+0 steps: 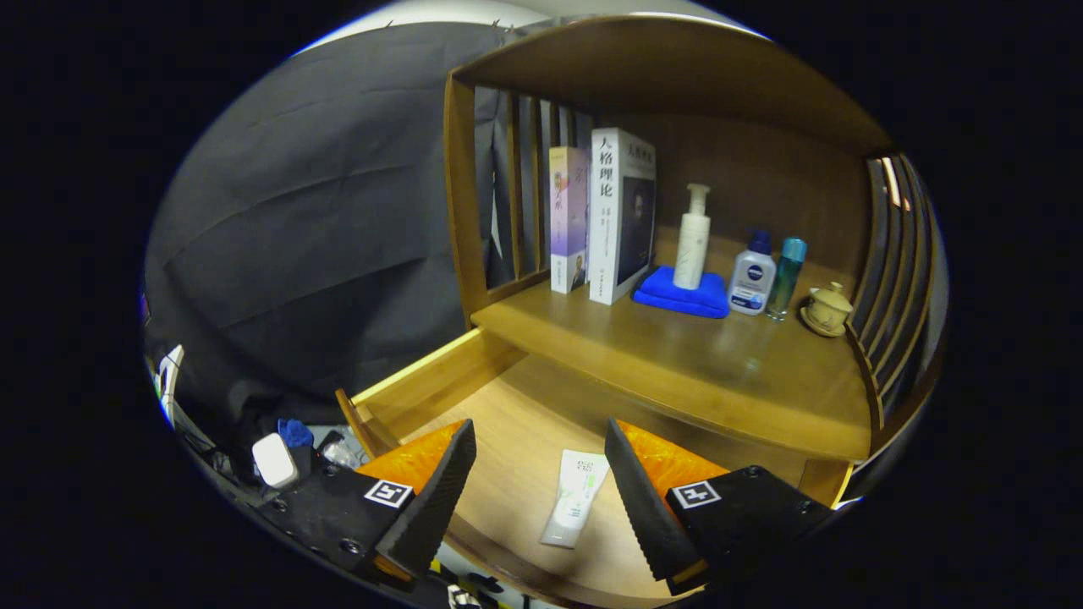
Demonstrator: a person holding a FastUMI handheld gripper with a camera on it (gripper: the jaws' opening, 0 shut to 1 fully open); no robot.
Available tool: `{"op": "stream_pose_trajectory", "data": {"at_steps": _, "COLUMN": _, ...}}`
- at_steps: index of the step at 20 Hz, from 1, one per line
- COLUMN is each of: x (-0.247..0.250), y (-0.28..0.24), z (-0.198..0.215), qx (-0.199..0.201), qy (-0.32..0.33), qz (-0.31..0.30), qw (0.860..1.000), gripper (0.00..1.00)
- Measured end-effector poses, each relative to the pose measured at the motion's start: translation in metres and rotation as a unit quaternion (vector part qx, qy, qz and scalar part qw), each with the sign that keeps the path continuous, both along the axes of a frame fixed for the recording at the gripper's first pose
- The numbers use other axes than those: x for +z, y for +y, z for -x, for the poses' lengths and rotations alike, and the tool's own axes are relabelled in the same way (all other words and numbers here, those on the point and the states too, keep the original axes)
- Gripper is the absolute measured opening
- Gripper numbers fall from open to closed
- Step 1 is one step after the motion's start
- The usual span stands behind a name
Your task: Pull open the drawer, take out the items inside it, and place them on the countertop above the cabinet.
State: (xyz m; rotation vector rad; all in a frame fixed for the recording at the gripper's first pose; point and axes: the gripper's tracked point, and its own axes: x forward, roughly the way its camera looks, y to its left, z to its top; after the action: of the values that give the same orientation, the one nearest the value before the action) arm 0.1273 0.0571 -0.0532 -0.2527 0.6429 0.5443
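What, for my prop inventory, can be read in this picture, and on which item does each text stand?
"人格理论": spine of the white book.
Purple book, pump bottle, blue-capped bottle: print too small or blurred to read.
Tube in the drawer, lying between the fingers of the open gripper: print blurred.

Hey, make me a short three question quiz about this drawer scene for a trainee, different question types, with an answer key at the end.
1. True or false: the drawer is already pulled open.
2. What lies flat on the drawer floor between the gripper jaws? A) a teacup B) a white tube C) a book
3. Fill in: on the countertop, the white pump bottle stands on a folded ____ cloth.

Key: 1 true. 2 B, the white tube; the jaws are open, not touching it. 3 blue.
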Motion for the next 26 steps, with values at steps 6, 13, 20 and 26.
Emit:
{"op": "stream_pose_trajectory", "data": {"at_steps": 6, "x": -0.048, "y": -0.005, "z": -0.035, "qx": -0.005, "qy": 0.057, "qz": 0.060, "qw": 0.997, "gripper": 0.96}}
{"op": "stream_pose_trajectory", "data": {"at_steps": 13, "x": -0.096, "y": -0.016, "z": -0.036, "qx": 0.024, "qy": 0.123, "qz": 0.124, "qw": 0.984, "gripper": 0.96}}
{"op": "stream_pose_trajectory", "data": {"at_steps": 20, "x": -0.135, "y": -0.028, "z": -0.024, "qx": 0.054, "qy": 0.177, "qz": 0.172, "qw": 0.968, "gripper": 0.96}}
{"op": "stream_pose_trajectory", "data": {"at_steps": 26, "x": -0.158, "y": -0.037, "z": -0.004, "qx": 0.063, "qy": 0.238, "qz": 0.194, "qw": 0.950, "gripper": 0.72}}
